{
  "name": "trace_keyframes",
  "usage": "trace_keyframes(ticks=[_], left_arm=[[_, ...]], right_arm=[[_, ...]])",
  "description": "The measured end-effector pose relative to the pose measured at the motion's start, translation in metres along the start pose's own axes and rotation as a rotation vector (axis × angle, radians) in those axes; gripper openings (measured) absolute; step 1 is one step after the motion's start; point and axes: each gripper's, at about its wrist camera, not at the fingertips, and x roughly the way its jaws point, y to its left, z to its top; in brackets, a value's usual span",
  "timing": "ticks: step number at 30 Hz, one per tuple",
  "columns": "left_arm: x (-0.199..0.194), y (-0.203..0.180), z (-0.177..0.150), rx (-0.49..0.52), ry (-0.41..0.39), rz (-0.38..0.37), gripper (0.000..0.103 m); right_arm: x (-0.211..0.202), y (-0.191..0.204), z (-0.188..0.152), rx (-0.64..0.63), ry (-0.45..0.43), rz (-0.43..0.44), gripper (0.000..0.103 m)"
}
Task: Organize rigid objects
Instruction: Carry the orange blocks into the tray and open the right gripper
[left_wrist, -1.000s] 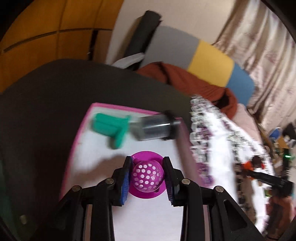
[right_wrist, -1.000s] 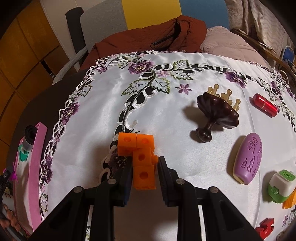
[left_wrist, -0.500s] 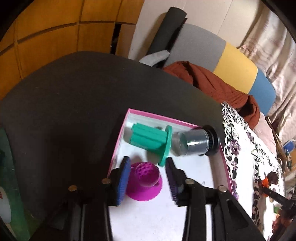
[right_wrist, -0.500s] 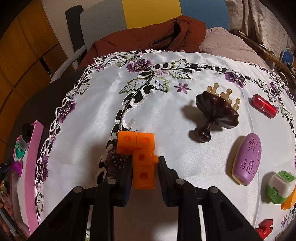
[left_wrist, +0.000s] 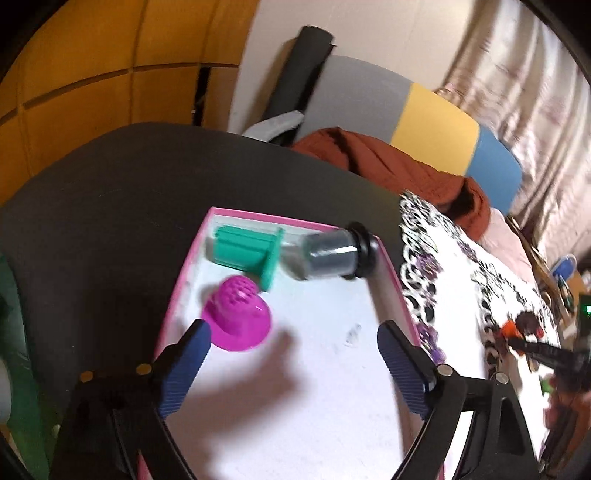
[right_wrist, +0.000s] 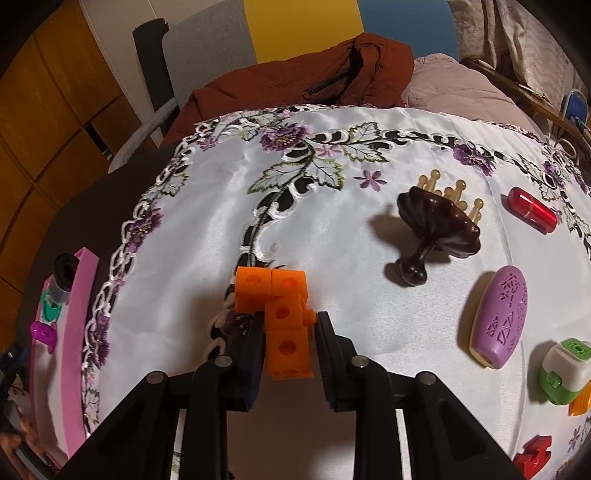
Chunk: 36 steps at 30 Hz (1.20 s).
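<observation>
Since the earlier frame the left gripper (left_wrist: 291, 354) had just been opening and now stood wide, nothing between its jaws — the strainer (left_wrist: 238, 317) sat released in the tray (left_wrist: 391, 280), beside the green piece (left_wrist: 247, 251). The right gripper (right_wrist: 290, 347) stayed clamped on the blocks (right_wrist: 282, 317), right of the tray — ready for carrying over.
</observation>
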Motion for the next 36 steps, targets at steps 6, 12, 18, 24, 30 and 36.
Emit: trace_keyframes(ticks=[6,12,18,24,30,36], left_arm=[[-0.004,-0.012,-0.010,0.010,0.045,-0.063,0.102],[-0.008,-0.017,-0.023,0.046,0.095,-0.067,0.103],[-0.011,-0.010,-0.028,0.066,0.106,-0.035,0.103],[-0.015,0.004,-0.030,0.023,0.115,-0.031,0.103],[-0.020,0.016,-0.035,0.025,0.119,-0.017,0.103],[-0.025,0.030,-0.037,-0.002,0.118,-0.029,0.103]], right_arm=[[-0.006,0.013,-0.007,0.005,-0.017,0.084,0.025],[-0.011,0.040,-0.022,-0.064,-0.025,0.125,0.025],[-0.023,0.086,-0.038,-0.153,-0.057,0.201,0.025],[-0.029,0.165,-0.040,-0.305,-0.044,0.291,0.025],[-0.007,0.232,-0.041,-0.417,0.000,0.313,0.025],[0.026,0.272,-0.048,-0.481,0.064,0.281,0.025]])
